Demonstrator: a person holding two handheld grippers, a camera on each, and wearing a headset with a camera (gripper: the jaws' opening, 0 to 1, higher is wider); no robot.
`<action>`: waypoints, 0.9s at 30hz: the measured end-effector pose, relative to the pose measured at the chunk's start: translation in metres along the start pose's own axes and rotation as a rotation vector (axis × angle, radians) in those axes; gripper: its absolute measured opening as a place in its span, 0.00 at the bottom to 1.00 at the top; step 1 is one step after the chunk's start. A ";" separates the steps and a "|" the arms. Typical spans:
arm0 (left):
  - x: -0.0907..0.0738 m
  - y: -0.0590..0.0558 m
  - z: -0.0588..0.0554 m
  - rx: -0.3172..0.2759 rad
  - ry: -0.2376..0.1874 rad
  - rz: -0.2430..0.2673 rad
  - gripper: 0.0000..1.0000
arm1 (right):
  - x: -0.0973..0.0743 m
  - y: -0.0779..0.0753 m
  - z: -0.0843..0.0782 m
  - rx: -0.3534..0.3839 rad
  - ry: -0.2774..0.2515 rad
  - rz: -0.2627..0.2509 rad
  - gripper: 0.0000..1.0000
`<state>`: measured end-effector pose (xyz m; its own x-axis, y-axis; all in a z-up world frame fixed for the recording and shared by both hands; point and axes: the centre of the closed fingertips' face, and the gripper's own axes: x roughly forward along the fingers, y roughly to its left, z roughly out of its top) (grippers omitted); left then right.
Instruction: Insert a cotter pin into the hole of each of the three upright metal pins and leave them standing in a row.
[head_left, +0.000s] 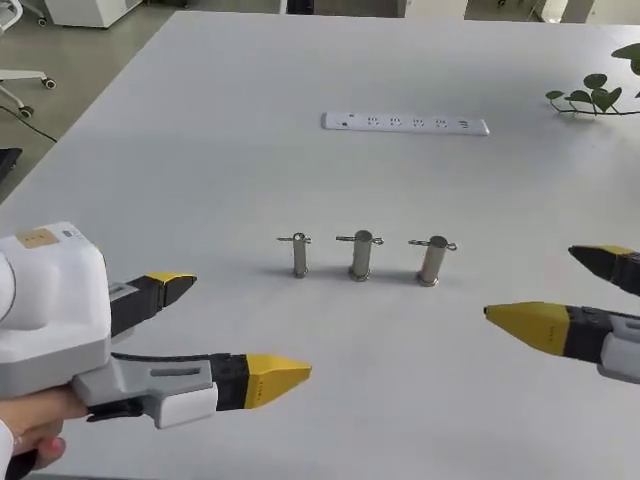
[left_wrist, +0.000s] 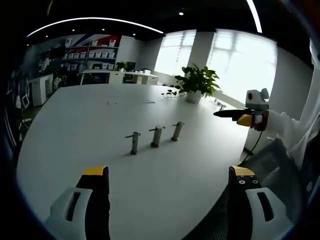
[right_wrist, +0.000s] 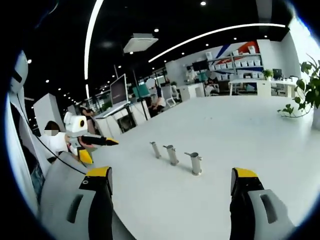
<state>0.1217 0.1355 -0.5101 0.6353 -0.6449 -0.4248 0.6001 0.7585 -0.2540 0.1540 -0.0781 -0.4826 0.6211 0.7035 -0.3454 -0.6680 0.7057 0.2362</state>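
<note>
Silver pins (head_left: 360, 257), yellow-tipped tools (head_left: 247, 326) (head_left: 531, 282), white table (head_left: 200, 160) (maybe grey)

Three metal pins (head_left: 361, 257) (three cotter pins (head_left: 359, 239)), one power strip (head_left: 405, 123).

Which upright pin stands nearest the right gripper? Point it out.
The pin at the row's right end in the head view; the other two stand farther from the right gripper.

Three metal pins (head_left: 360, 256) stand in a row on the table (head_left: 200, 160) before you; the power strip (head_left: 405, 123) lies behind them.
</note>
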 end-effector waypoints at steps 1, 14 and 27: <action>-0.001 0.001 -0.002 -0.004 0.003 0.006 0.99 | -0.001 0.001 -0.003 0.010 0.010 -0.004 0.97; -0.012 0.000 -0.018 -0.034 0.052 0.013 0.99 | -0.006 0.015 -0.029 0.060 0.077 -0.074 0.96; -0.018 -0.005 -0.022 0.046 0.082 0.015 0.98 | -0.017 0.028 -0.026 0.056 0.100 -0.096 0.96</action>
<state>0.0967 0.1452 -0.5206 0.6036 -0.6221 -0.4987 0.6136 0.7618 -0.2077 0.1140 -0.0722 -0.4936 0.6355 0.6225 -0.4569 -0.5819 0.7750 0.2466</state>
